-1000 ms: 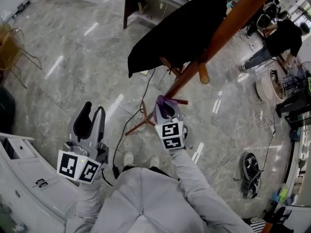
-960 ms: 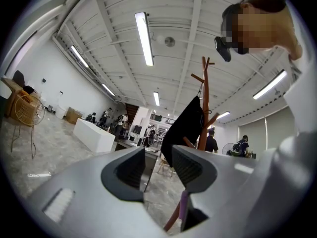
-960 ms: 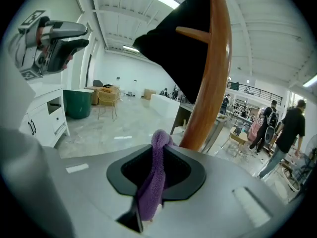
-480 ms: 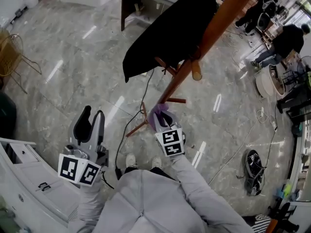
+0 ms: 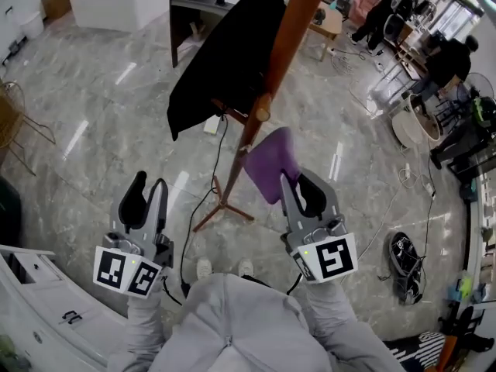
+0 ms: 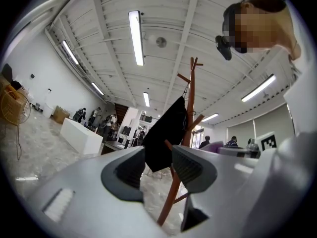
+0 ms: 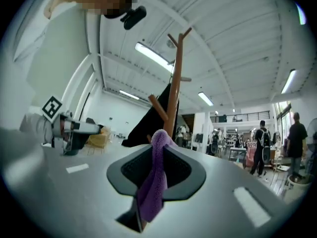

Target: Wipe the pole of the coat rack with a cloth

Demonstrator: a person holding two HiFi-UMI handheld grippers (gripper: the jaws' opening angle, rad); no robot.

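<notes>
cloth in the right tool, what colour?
Purple. The cloth shows best in the right gripper view, pinched between the jaws of the right tool.

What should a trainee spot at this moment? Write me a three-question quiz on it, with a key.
1. True or false: the purple cloth is held by the left gripper.
2. Pick one. What hangs on the coat rack?
A. a black garment
B. a white towel
C. a red bag
3. Fill the gap: in the left gripper view, the left gripper's jaws stand ___ with nothing held between them.

Key
1. False. The right gripper is clamped on the purple cloth.
2. A.
3. Apart.
</notes>
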